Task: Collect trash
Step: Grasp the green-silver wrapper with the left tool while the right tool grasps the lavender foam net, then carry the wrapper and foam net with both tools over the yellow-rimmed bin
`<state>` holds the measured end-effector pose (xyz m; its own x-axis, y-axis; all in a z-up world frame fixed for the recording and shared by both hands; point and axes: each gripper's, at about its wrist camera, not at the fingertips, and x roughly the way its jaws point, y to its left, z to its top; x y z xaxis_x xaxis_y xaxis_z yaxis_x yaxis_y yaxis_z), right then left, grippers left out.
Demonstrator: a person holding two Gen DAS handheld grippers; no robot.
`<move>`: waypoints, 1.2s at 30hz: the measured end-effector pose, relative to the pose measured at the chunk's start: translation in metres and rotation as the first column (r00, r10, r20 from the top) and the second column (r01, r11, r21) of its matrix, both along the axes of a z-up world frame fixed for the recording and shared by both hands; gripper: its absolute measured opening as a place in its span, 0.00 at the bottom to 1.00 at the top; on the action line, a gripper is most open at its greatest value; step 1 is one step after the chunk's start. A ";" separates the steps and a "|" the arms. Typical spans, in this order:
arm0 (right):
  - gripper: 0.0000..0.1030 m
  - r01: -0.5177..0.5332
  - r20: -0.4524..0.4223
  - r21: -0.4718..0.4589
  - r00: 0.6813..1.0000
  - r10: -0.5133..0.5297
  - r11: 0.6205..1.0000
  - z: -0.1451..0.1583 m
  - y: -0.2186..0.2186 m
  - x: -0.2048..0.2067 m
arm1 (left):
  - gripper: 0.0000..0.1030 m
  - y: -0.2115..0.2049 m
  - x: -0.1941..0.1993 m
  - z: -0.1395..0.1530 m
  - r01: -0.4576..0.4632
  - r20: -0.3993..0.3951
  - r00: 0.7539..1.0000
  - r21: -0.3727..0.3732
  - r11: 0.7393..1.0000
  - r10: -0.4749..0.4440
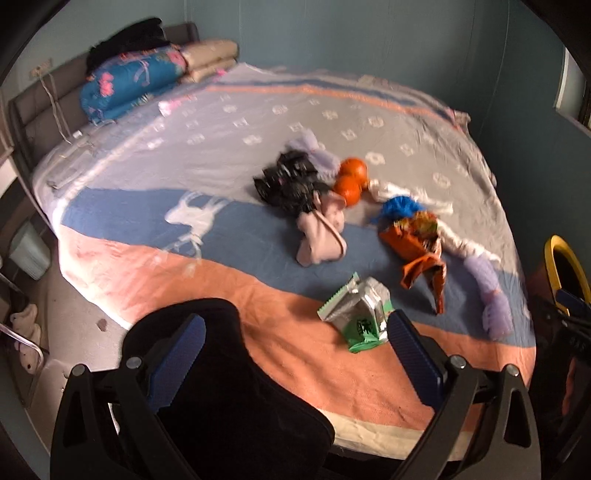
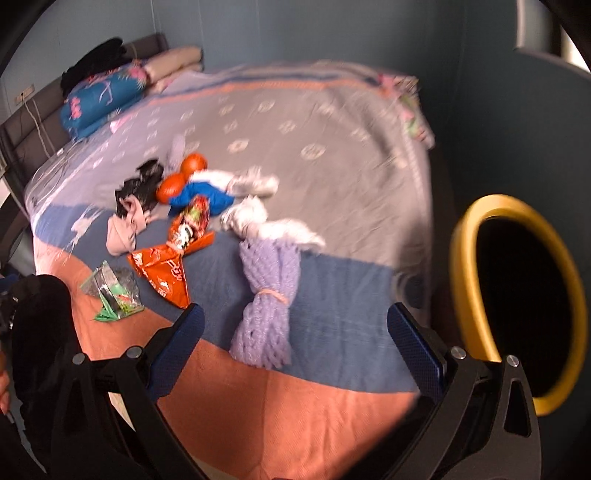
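I am in a home bedroom. A wide bed with a grey headboard fills the room, covered by a blanket with a deer pattern. Folded quilts and pillows are stacked at its head, against blue-green walls.

Bed with grey, blue and orange blanket, bearing: lilac knit bundle, orange wrapper, green-silver packet, two orange balls, blue cloth, white cloth. Yellow-rimmed bin at right, interior dark. Right gripper in foreground, jaws wide apart, empty.
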<state>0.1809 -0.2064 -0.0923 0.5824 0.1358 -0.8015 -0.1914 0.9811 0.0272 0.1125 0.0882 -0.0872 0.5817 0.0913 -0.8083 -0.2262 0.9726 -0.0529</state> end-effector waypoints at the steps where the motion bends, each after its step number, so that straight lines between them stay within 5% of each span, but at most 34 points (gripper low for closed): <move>1: 0.92 -0.004 -0.021 0.004 1.000 0.004 1.000 -0.004 0.001 0.005 | 0.92 0.002 0.005 -0.004 0.003 -0.014 1.000 -0.018 1.000 -0.004; 7: 0.92 0.004 -0.150 0.028 0.989 0.001 1.000 -0.022 -0.001 0.044 | 0.92 -0.005 0.039 -0.030 0.040 -0.108 0.993 -0.018 0.999 -0.042; 15: 0.91 -0.005 -0.185 0.021 0.983 0.009 1.000 -0.030 0.011 0.068 | 0.87 -0.020 0.057 -0.050 0.085 -0.159 0.984 0.005 0.996 -0.083; 22: 0.75 -0.027 -0.198 0.012 0.980 0.029 1.000 -0.044 0.018 0.070 | 0.76 -0.022 0.070 -0.066 0.094 -0.174 0.980 -0.008 0.996 -0.094; 28: 0.57 -0.049 -0.229 0.001 0.972 0.048 0.999 -0.055 0.021 0.075 | 0.71 -0.019 0.079 -0.076 0.096 -0.172 0.979 -0.089 0.991 -0.110; 36: 0.31 -0.060 -0.256 0.046 0.964 0.070 0.997 -0.060 0.022 0.076 | 0.43 -0.005 0.089 -0.090 0.072 -0.159 0.982 -0.192 0.979 -0.103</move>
<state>0.2568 -0.1840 -0.1527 0.3460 0.1992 -0.9169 -0.2361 0.9642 0.1204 0.2011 0.0831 -0.1767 0.4358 -0.1140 -0.8928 -0.1614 0.9660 -0.2021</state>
